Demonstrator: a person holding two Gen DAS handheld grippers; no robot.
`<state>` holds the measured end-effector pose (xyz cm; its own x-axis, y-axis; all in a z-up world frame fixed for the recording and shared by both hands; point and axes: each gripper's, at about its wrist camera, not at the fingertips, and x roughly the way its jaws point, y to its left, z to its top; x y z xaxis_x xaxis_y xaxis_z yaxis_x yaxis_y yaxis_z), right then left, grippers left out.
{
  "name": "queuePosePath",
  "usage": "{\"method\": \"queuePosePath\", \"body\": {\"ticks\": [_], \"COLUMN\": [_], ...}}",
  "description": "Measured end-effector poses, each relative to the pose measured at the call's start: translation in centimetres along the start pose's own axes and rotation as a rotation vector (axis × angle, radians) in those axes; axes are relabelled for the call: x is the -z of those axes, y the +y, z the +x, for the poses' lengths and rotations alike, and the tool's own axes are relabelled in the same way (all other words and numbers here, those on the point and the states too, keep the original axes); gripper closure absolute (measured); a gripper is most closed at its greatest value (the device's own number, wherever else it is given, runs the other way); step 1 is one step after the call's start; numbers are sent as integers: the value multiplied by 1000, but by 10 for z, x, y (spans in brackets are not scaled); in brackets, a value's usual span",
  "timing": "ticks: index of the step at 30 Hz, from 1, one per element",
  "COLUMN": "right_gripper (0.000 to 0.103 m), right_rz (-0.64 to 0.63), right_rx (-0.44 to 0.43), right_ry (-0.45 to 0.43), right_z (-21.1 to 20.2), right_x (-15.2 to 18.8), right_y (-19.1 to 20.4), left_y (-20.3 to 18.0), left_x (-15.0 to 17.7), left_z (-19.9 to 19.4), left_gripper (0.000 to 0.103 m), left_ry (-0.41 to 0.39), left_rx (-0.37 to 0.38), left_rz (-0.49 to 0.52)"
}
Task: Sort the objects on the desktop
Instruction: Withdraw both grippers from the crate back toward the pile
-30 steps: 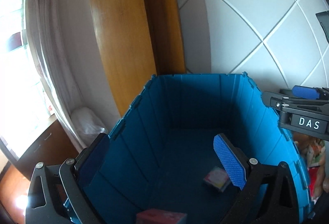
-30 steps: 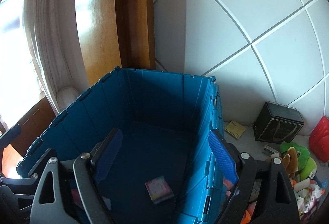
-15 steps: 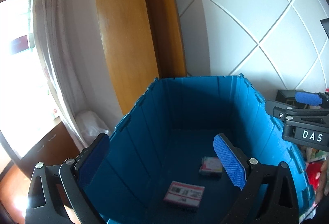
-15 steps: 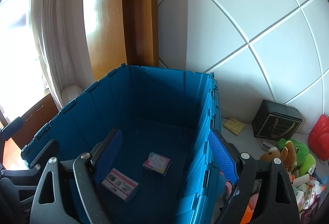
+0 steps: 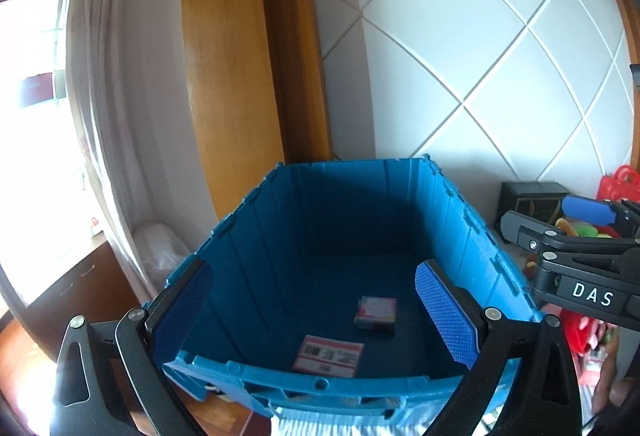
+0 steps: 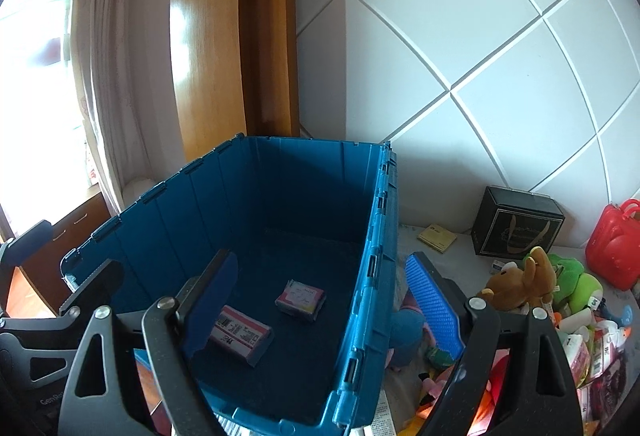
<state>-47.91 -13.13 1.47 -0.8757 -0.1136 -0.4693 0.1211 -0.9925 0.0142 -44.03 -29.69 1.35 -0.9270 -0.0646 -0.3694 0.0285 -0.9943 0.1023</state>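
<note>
Left gripper [image 5: 316,310]: jaws spread wide with nothing between the pads, held above the near rim of the blue crate [image 5: 464,220].
Right gripper [image 6: 324,304]: jaws also spread and empty; its left pad sits over the crate's inside, its right pad over the desk outside, so the crate's right wall runs up between them.
Blue crate: open-topped, standing against the white tiled wall [image 6: 460,35], with two small boxes on its dark floor.
Barcode box [image 5: 329,354]: pink and white, lying flat at about 6 o'clock on the crate floor in the left wrist view, low between the left gripper's pads; in the right wrist view [image 6: 239,331] it is just beside the right gripper's left pad, partly hidden by it.
Pink packet [image 5: 377,314]: flat on the floor at about 1 o'clock from the barcode box, near it but apart, closer to the left gripper's right pad.
Desk clutter: at 3 o'clock of the crate, a brown plush toy [image 6: 516,282], a green plush [image 6: 576,284], a black box [image 6: 516,232], a red case [image 6: 612,248] and a yellow pad [image 6: 437,238].
</note>
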Motion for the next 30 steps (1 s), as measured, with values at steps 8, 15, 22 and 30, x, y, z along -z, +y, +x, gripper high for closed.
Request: {"method": "queuePosePath", "body": {"ticks": [8,15,22,30], "right_gripper": [16,16,16,16], "right_rz": [-24,11,-43,-16], "right_rx": [7,-57,-41,0], "right_ry": [-3,1,35,147], "right_z": [-41,-79,-126,-170], "right_x": [33,68,118,201], "right_y": [-7,-35,-84,-176], "left_y": [-25,-60,-109,-173], "left_x": [23,42,76,127], "left_z": [-46,-92,-146,-190], "left_gripper": [1,1,1,1], "left_ry": [-11,-9,14,84], "left_rx": [34,5,-15,14], "left_rz": [20,16,-20,-20]}}
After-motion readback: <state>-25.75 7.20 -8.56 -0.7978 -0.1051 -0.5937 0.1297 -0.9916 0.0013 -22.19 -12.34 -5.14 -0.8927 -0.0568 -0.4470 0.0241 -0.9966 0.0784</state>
